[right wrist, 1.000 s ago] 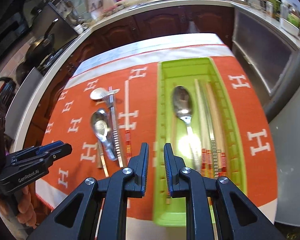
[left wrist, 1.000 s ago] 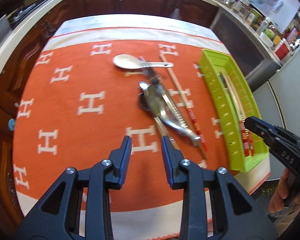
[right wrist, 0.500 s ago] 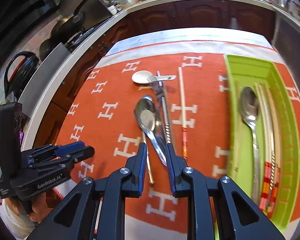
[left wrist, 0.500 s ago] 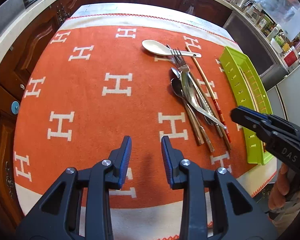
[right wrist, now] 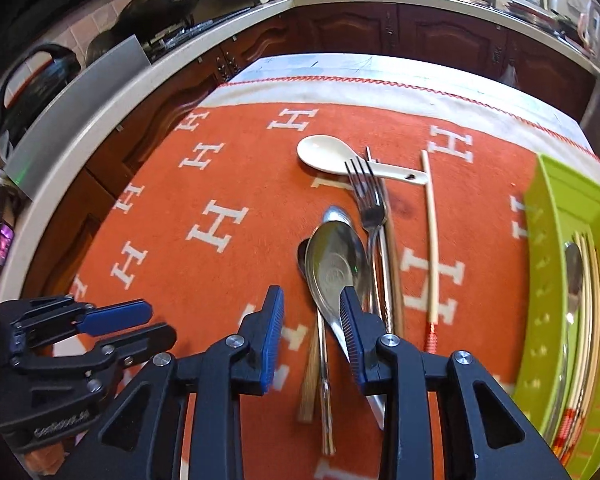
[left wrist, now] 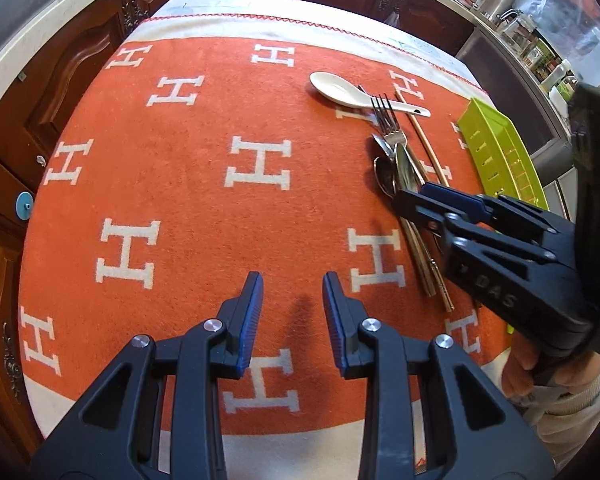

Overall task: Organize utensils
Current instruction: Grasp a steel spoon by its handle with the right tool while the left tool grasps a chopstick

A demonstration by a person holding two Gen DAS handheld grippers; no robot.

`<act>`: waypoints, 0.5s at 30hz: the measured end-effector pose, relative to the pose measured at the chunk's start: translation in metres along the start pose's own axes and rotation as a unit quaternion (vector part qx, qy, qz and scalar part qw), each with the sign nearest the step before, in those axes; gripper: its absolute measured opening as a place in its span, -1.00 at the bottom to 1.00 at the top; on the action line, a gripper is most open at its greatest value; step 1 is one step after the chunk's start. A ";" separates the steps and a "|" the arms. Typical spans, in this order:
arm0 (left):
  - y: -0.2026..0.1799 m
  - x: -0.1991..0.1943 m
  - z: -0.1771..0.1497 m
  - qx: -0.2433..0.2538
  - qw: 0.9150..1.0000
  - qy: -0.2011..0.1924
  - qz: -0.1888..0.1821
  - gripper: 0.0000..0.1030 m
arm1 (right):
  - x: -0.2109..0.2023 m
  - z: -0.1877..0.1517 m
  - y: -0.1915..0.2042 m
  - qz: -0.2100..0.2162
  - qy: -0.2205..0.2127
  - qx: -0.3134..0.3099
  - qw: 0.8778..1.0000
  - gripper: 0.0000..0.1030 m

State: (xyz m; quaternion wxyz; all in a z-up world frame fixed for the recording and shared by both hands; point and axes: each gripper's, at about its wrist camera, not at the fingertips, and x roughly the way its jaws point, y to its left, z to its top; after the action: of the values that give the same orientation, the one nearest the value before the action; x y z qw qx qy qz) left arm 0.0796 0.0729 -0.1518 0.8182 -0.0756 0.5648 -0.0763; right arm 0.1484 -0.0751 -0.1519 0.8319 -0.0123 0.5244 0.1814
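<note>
- Your right claw (right wrist: 311, 336) has just been spreading its jaws and now hangs over the heap of loose cutlery; the big steel spoon (right wrist: 336, 268) shows in the gap between its pads, not yet pinched.
- That heap lies on the orange cloth (left wrist: 180, 200) covering the tabletop: the fork (right wrist: 366, 196), the white ceramic spoon (right wrist: 326, 154) and a pale chopstick (right wrist: 432, 240) crowd together, so you will likely need to single out one handle.
- The green tray (right wrist: 556, 200) sits at the right edge, already holding a spoon and chopsticks laid lengthwise, which looks like the pattern to follow.
- Your left claw (left wrist: 292, 312) stands apart and empty over bare cloth, clear of the pile, leaving room for the right.
</note>
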 end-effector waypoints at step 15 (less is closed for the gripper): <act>-0.003 0.012 0.012 0.005 1.000 -0.003 -0.016 -0.47 | 0.019 0.007 -0.023 0.012 -0.010 0.049 0.999 -0.79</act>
State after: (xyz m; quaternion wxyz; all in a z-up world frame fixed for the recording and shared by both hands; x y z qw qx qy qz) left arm 0.0951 0.0675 -0.1581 0.8192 -0.0803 0.5603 -0.0919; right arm 0.1689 -0.0896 -0.1691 0.8346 0.0366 0.5241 0.1659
